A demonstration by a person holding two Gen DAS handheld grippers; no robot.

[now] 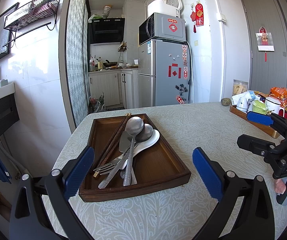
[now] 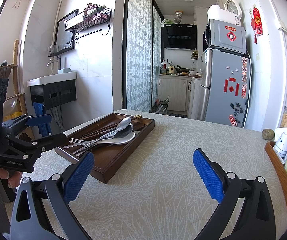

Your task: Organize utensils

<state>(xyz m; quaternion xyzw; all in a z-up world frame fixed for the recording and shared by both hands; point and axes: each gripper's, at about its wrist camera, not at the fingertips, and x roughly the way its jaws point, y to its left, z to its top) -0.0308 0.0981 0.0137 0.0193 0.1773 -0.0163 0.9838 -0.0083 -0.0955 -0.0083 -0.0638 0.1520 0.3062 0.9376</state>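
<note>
A dark wooden tray (image 1: 163,160) (image 2: 111,160) lies on the patterned tablecloth. Heaped in its left half are dark chopsticks (image 1: 113,140) (image 2: 101,129), two metal spoons (image 1: 134,126) (image 2: 124,123), a white ceramic spoon (image 1: 152,140) (image 2: 121,139), a fork (image 1: 105,168) (image 2: 77,140) and a knife (image 1: 124,142). My left gripper (image 1: 143,173) (image 2: 49,129) stands open just short of the tray's near rim, holding nothing. Over bare cloth to the right of the tray, my right gripper (image 2: 143,177) (image 1: 247,130) is open and holds nothing either. A hand holds each handle.
A second wooden tray (image 1: 251,119) (image 2: 279,166) with cups and a mug stands at the table's right side, with a glass jar (image 1: 240,87) and a round brownish object (image 1: 225,101) nearby. The table's left edge runs close beside the utensil tray. A fridge (image 1: 163,72) stands beyond the table.
</note>
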